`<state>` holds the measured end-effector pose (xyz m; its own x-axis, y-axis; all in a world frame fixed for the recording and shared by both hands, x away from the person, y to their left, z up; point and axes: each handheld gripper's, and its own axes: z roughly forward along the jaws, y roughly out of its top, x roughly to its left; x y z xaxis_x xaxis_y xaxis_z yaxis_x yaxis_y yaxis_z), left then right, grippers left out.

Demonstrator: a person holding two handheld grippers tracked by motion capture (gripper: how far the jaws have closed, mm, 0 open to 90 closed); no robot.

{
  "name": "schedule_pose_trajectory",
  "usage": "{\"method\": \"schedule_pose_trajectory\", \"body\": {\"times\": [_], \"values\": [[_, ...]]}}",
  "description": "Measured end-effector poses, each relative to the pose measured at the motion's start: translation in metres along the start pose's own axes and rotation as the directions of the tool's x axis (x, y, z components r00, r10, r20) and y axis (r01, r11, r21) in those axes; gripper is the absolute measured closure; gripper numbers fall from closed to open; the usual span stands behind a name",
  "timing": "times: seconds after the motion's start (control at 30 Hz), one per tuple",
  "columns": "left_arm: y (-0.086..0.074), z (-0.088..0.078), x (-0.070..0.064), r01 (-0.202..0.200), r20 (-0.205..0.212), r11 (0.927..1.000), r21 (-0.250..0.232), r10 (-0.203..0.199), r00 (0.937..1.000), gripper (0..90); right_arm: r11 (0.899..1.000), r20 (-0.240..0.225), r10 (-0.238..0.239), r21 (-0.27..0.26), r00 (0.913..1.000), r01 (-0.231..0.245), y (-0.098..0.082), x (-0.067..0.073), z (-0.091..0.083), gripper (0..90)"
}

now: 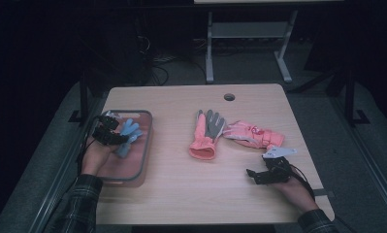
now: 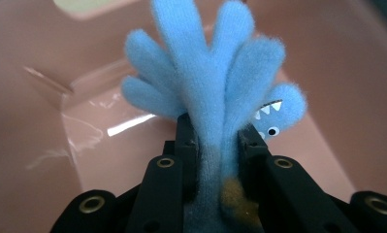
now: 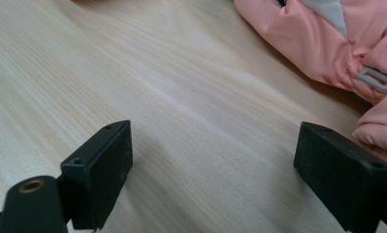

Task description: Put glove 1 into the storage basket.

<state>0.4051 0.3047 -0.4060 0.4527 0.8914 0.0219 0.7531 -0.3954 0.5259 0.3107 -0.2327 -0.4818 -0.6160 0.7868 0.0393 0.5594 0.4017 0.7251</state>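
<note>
Gloves are going into the pink tray [image 1: 145,141] at frame left: left gripper [image 1: 114,137] jaws clamp the blue glove [image 2: 215,92] over it. Two pink gloves [image 1: 206,136] wait mid-tabletop [image 1: 181,194]; right gripper [image 1: 257,174] jaws gape wide, empty.

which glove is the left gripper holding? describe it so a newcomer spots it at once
Start at the pink tray on the table's left edge. Over it, the left gripper clamps a fuzzy blue glove. Unlike the two pink gloves mid-table, it is blue, with a small toothy face on one fingertip.
</note>
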Motion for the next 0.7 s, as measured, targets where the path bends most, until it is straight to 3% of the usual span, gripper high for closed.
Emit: {"method": "schedule_pose_trajectory", "body": {"times": [0.2, 0.37, 0.57, 0.7], "values": [[-0.005, 0.013, 0.002, 0.004, -0.006, 0.9993, 0.037, -0.004, 1.0000, 73.5, 1.000, 0.000, 0.001, 0.000, 1.0000, -0.001, 0.000, 0.000, 0.000, 13.3], [-0.005, 0.008, 0.000, 0.001, 0.003, 0.9998, 0.021, -0.001, 1.0000, 70.1, 1.000, 0.000, 0.002, 0.001, 1.0000, -0.002, 0.000, 0.000, 0.000, 13.3], [-0.008, 0.010, -0.002, -0.014, 0.005, 0.9992, 0.038, 0.013, 0.9999, 66.1, 1.000, 0.000, 0.001, 0.001, 1.0000, -0.001, 0.000, 0.000, 0.000, 13.3], [-0.011, 0.015, -0.003, -0.032, 0.039, 0.9974, 0.065, 0.029, 0.9988, 59.6, 1.000, 0.000, 0.001, 0.000, 1.0000, -0.001, 0.000, 0.000, 0.000, 13.3]]}}
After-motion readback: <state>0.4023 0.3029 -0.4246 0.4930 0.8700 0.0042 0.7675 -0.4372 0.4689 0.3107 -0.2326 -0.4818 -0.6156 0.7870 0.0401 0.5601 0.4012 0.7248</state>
